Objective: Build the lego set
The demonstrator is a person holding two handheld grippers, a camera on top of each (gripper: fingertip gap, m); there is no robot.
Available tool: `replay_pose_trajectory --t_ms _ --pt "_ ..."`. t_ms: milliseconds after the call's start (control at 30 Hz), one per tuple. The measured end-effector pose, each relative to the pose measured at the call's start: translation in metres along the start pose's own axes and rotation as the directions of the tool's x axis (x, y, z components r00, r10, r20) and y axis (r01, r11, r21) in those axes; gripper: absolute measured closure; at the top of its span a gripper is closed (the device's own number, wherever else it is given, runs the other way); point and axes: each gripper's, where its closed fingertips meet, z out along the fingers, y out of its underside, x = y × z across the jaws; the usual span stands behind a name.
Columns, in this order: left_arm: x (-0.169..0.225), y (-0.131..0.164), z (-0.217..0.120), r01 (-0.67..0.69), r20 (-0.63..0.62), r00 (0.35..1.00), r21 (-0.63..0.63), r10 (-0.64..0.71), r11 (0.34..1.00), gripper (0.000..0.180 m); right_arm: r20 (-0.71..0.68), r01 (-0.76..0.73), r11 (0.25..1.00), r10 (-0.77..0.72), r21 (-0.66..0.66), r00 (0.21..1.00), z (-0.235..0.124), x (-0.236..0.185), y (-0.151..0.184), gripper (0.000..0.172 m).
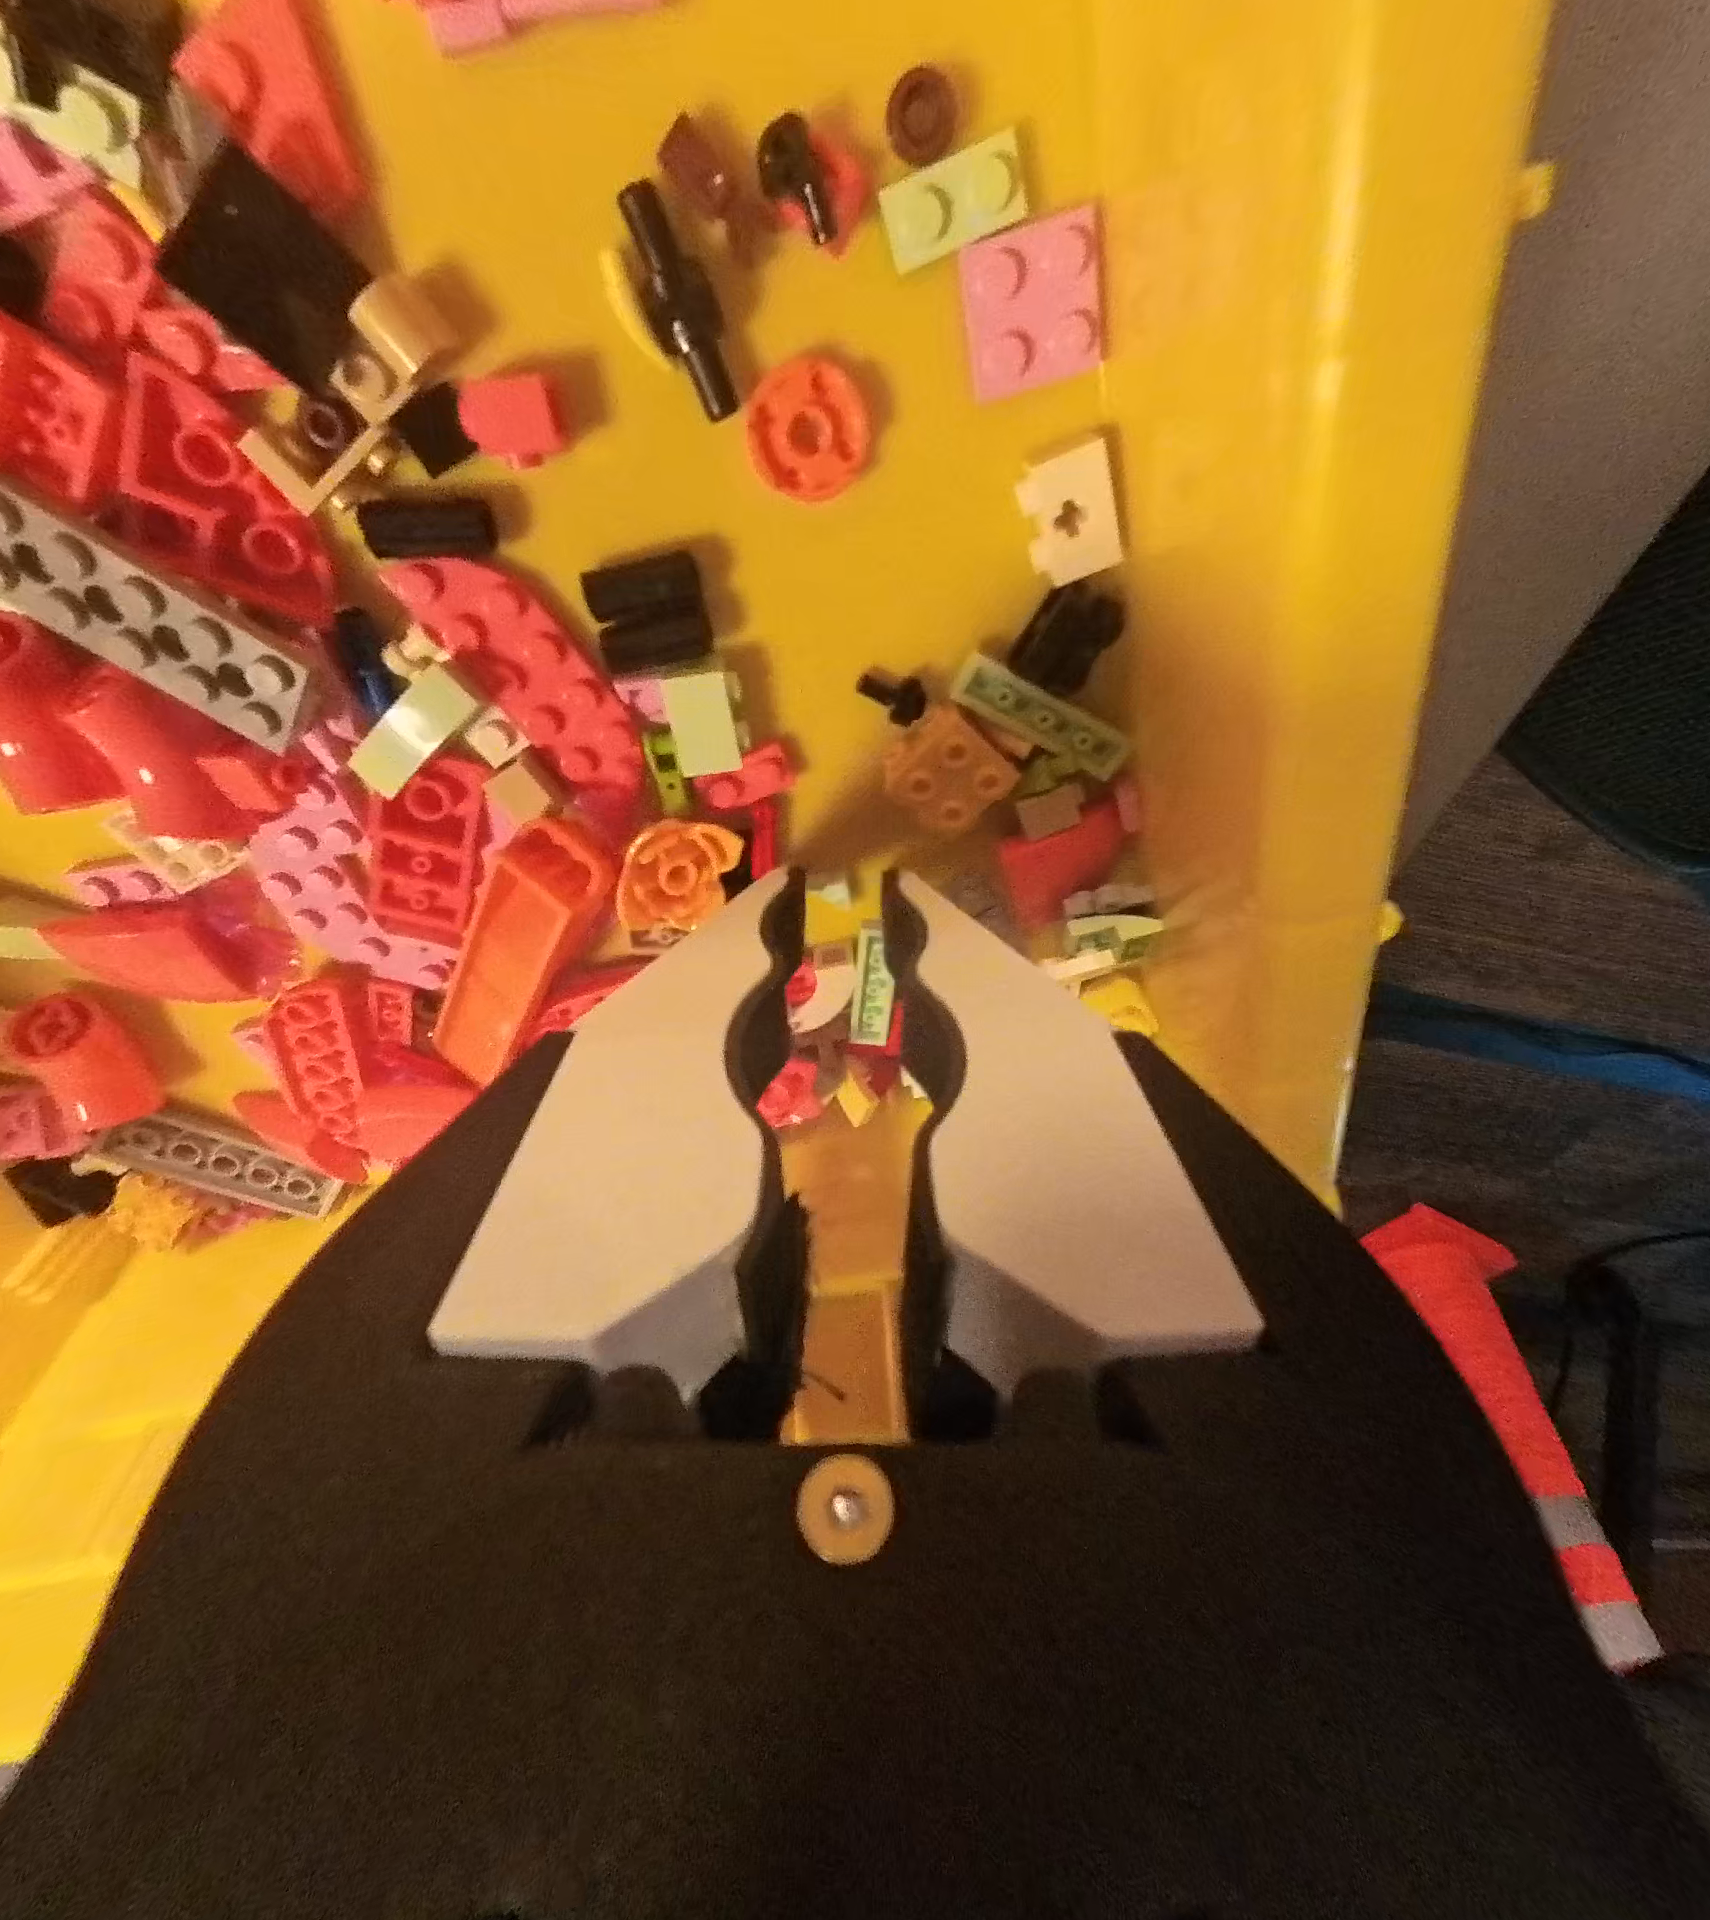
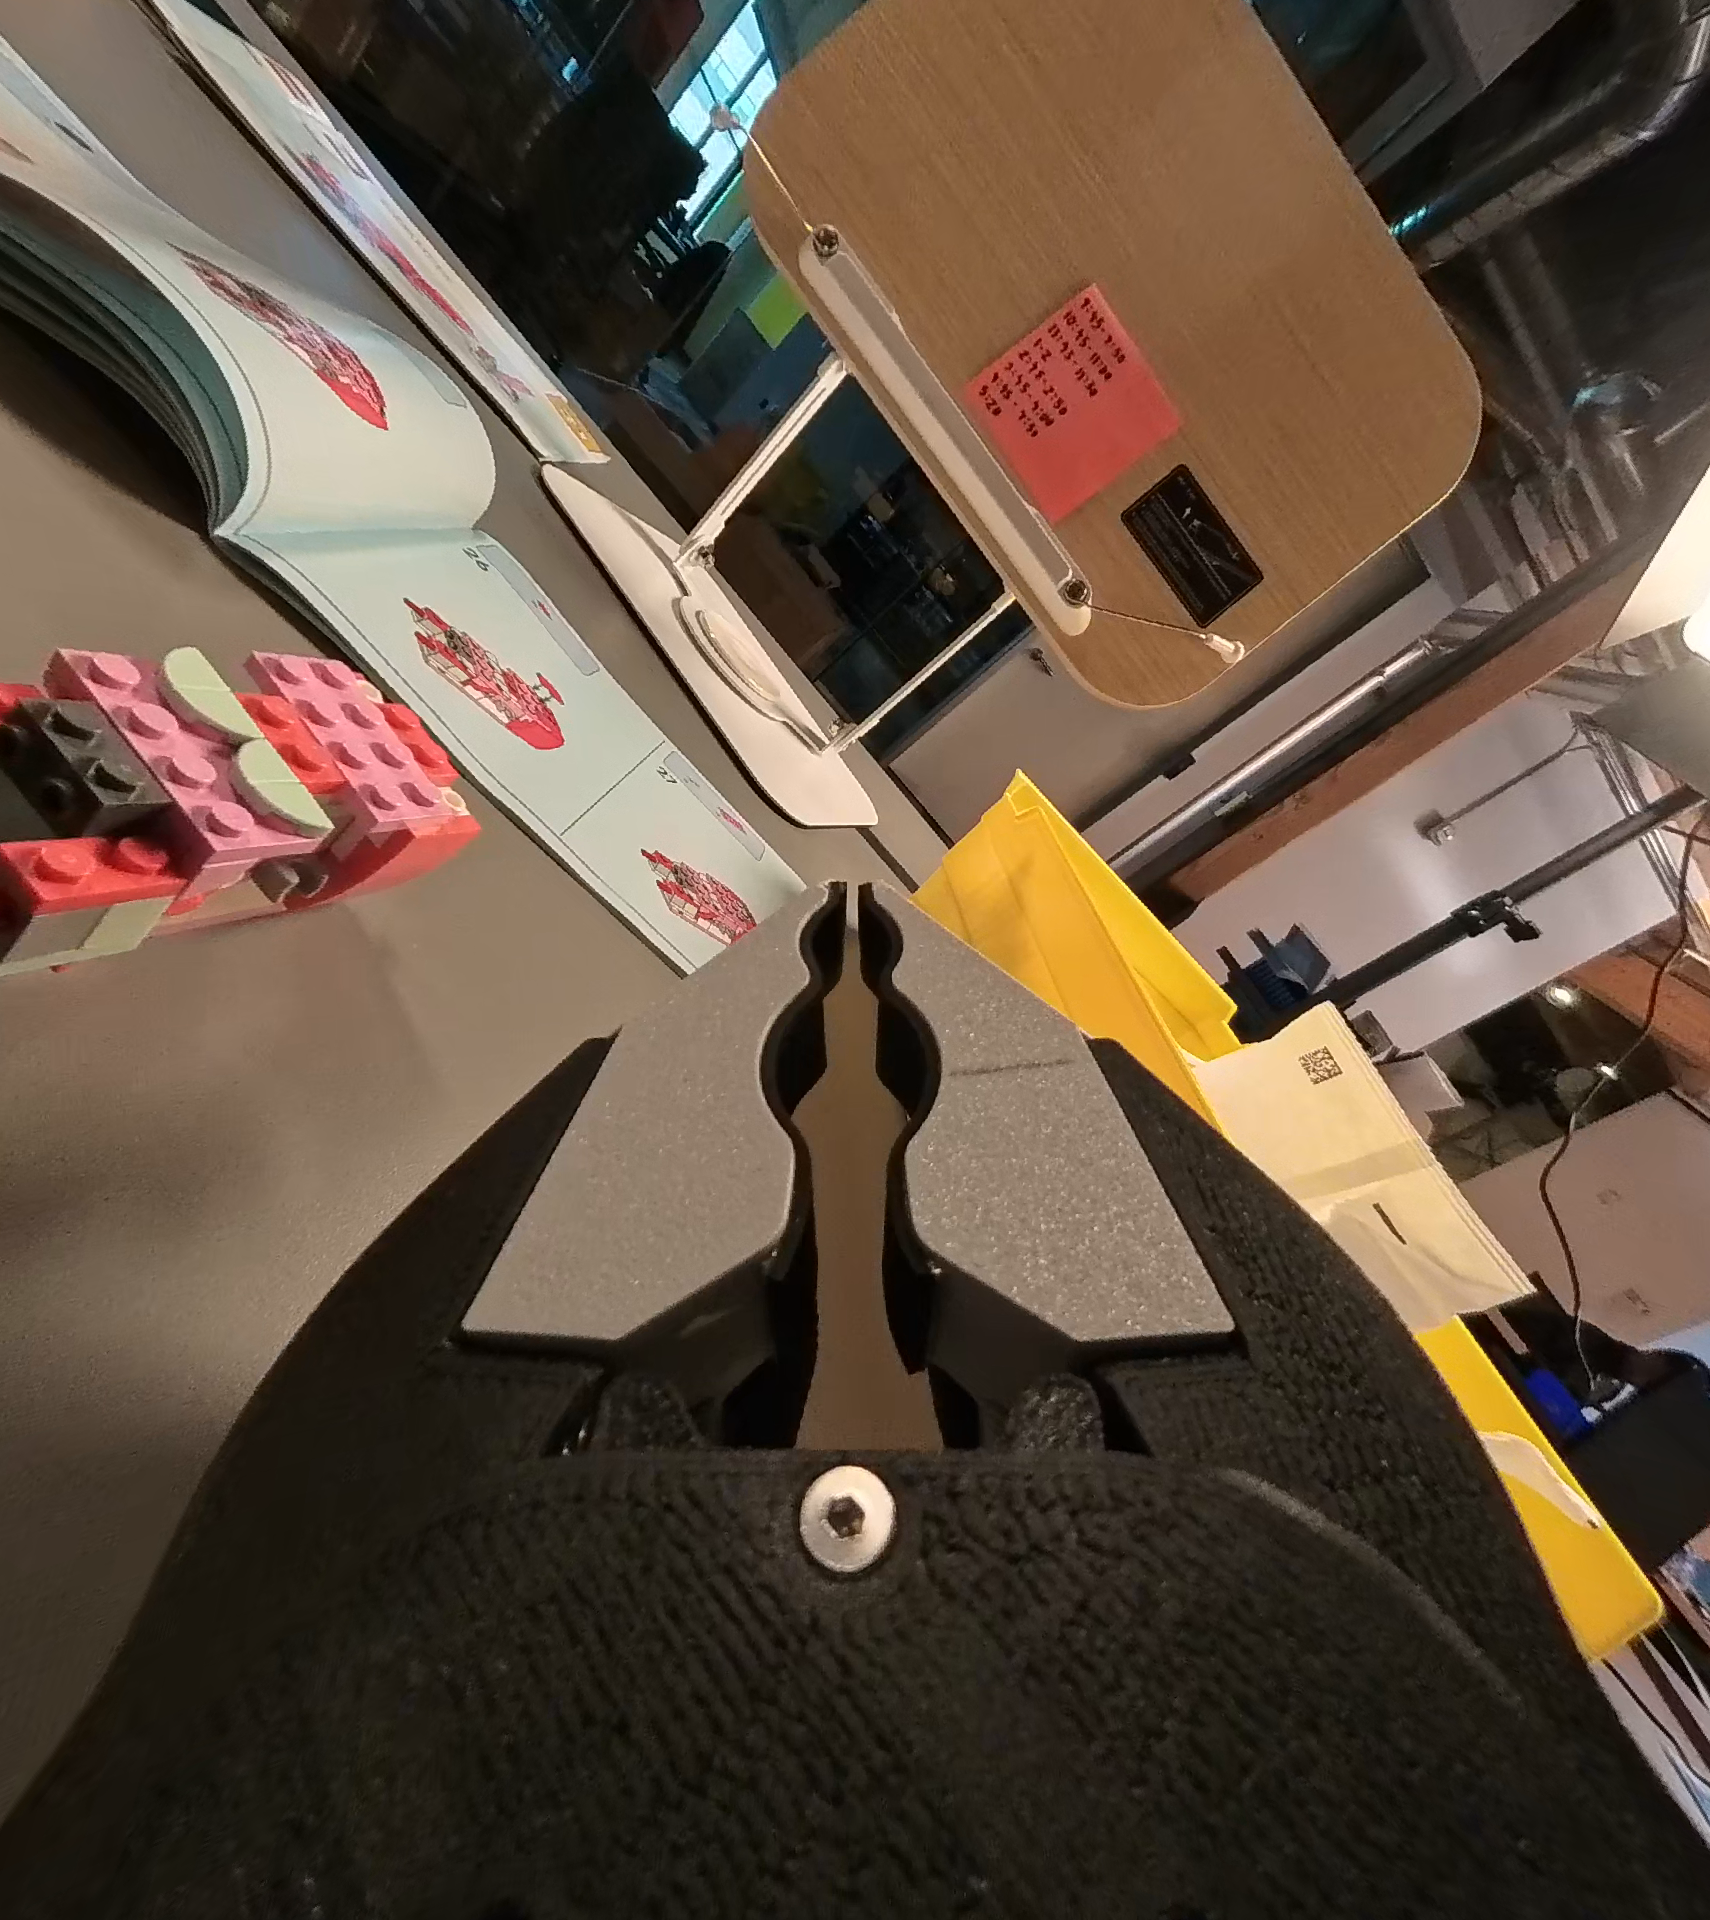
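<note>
My left gripper point(image 1: 846, 883) hangs low over a yellow bin point(image 1: 1277, 520) full of loose bricks. Its jaws stand a little apart. A small pale green plate point(image 1: 875, 982) shows in the gap close to the right finger, with other red and white pieces below; the left pad is clear of it. An orange flower piece point(image 1: 674, 868) lies just left of the fingertips and an orange square brick point(image 1: 944, 774) just beyond them. My right gripper point(image 2: 851, 896) is shut with nothing between its pads, above the grey table point(image 2: 207, 1143). A pink, red and black brick model point(image 2: 207, 790) stands to its left.
An open instruction booklet point(image 2: 363, 468) lies behind the model. The yellow bin point(image 2: 1069, 935) also shows to the right of my right gripper, with a paper bag point(image 2: 1350, 1164) by it. A white stand with a wooden panel point(image 2: 1090, 312) is farther back. Red, pink and grey bricks pile up at the bin's left point(image 1: 155, 520). The left gripper's tips are roughly 50 cm from the right gripper's.
</note>
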Motion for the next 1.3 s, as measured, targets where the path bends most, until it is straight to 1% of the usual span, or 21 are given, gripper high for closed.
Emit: replay_pose_trajectory --t_ms 133,267,300,467,767,933,1100,1167,1300 --pt "0.001 0.000 0.000 0.013 -0.010 1.000 0.016 -0.012 1.000 0.166 0.001 -0.001 1.000 0.001 0.001 1.000 0.000 0.000 0.000 0.172" --pt "0.008 0.000 -0.001 -0.002 -0.056 0.998 0.043 0.005 0.999 0.151 0.002 0.000 1.000 0.000 0.001 1.000 0.000 0.000 0.000 0.172" --pt "0.008 0.001 -0.001 -0.006 -0.056 0.998 0.045 0.009 0.999 0.150 0.002 0.001 1.000 -0.001 0.001 1.000 0.000 0.000 0.000 0.172" --pt "0.006 0.003 -0.001 -0.023 -0.037 0.999 0.023 0.024 0.999 0.153 0.001 0.002 1.000 -0.002 0.000 1.000 0.000 0.000 0.000 0.172" --pt "0.004 0.002 -0.001 0.021 -0.067 0.998 0.028 -0.019 0.999 0.163 0.005 0.001 1.000 -0.001 0.001 1.000 0.000 -0.001 0.000 0.172" --pt "0.003 0.000 -0.002 0.097 -0.114 0.989 0.030 -0.093 0.995 0.164 0.007 0.002 1.000 -0.002 0.000 1.000 0.000 -0.001 0.000 0.172" --pt "0.001 -0.007 -0.007 0.272 -0.206 0.944 0.054 -0.256 0.961 0.163 0.011 0.003 1.000 -0.003 -0.002 1.000 0.000 -0.002 0.000 0.172" --pt "-0.005 -0.007 -0.009 0.306 -0.190 0.938 0.061 -0.290 0.950 0.164 0.012 0.003 1.000 -0.003 -0.002 1.000 0.000 -0.002 0.000 0.172" --pt "-0.008 -0.002 -0.008 0.297 -0.149 0.946 0.040 -0.289 0.954 0.167 0.013 0.003 1.000 -0.003 -0.003 1.000 0.000 -0.002 0.001 0.172"
